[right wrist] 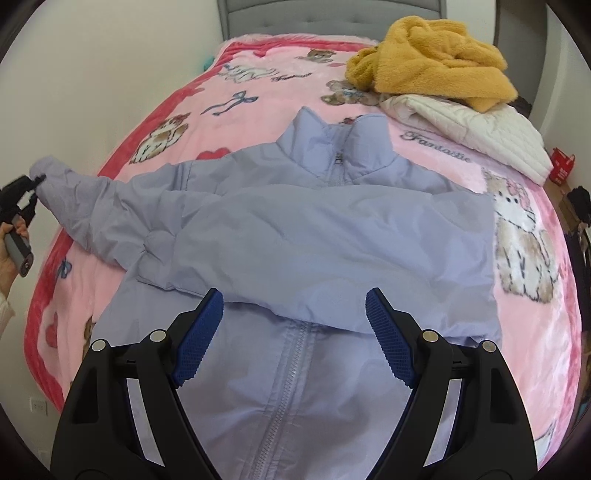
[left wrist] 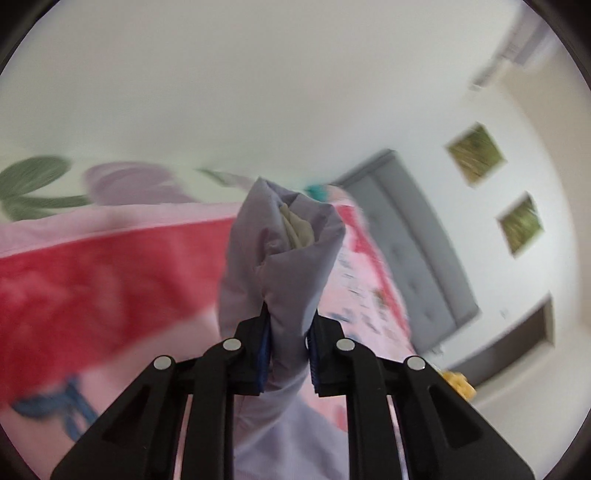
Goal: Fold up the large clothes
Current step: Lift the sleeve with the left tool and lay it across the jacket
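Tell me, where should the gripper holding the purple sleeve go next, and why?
Probably across, carrying the sleeve over the jacket's chest. The left gripper is shut on the cuff and holds it off the pink blanket, while the other sleeve already lies folded across the front. The right gripper hangs open above the zipper, holding nothing.

Blurred blanket (jacket hem cropped)

It was a home bedroom: a bed under a pink cartoon blanket, a grey padded headboard, framed pictures on white walls, clothes heaped there.
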A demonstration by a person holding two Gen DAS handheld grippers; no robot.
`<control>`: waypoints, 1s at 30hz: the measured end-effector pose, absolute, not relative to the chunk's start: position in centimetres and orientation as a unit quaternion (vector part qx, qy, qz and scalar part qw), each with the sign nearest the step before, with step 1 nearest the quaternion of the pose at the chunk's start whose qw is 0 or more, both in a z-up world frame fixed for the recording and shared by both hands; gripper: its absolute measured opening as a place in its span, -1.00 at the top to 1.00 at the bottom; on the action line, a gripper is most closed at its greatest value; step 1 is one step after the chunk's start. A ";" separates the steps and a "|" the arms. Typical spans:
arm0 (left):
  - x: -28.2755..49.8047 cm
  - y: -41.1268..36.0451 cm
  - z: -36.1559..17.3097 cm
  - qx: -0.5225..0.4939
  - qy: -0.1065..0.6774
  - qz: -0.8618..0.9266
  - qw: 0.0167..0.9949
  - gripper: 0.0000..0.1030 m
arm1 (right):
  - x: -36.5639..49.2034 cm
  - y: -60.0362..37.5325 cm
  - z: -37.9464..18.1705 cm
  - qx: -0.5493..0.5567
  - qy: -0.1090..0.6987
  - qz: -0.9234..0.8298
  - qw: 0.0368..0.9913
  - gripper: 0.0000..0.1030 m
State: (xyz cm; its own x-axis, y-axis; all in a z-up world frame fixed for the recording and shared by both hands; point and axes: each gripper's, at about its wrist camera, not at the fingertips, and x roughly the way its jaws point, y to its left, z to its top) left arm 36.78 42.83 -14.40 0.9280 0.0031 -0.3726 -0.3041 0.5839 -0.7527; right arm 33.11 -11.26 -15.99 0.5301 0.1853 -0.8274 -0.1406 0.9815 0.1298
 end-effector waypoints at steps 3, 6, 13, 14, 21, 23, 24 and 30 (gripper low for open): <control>37.2 37.6 -11.6 -0.420 0.158 0.042 0.893 0.70 | 32.2 -12.9 -15.7 0.032 0.472 0.082 0.877 -0.47; 37.6 29.7 -9.0 -0.360 0.157 -0.019 0.919 0.70 | 31.0 -15.2 -15.3 0.039 0.464 0.067 0.883 -0.47; 38.7 12.9 -9.1 -0.271 0.193 -0.131 0.934 0.70 | 28.6 -21.8 -14.6 0.038 0.448 0.019 0.893 -0.47; 38.6 11.3 -9.6 -0.265 0.199 -0.142 0.933 0.70 | 28.3 -22.7 -14.6 0.037 0.445 0.011 0.895 -0.47; 37.8 -1.6 -13.9 -0.224 0.247 -0.233 0.914 0.70 | 26.0 -29.4 -15.3 0.074 0.439 -0.049 0.894 -0.47; 37.6 -5.2 -15.0 -0.203 0.266 -0.250 0.909 0.70 | 25.3 -30.8 -15.8 0.085 0.442 -0.062 0.891 -0.47; 37.6 -7.2 -15.9 -0.189 0.280 -0.255 0.906 0.70 | 25.0 -31.1 -16.0 0.088 0.444 -0.066 0.889 -0.47; 38.7 -13.6 -20.1 -0.198 0.334 -0.262 0.884 0.70 | 23.5 -33.5 -17.4 0.101 0.454 -0.093 0.880 -0.47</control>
State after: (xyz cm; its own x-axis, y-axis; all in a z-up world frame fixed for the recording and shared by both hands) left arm 38.72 -13.60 -20.06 0.6399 -0.5951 -0.4862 0.3301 0.7842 -0.5254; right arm 23.54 -33.48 -17.37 0.5704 -0.0731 -0.8181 0.2560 0.9622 0.0925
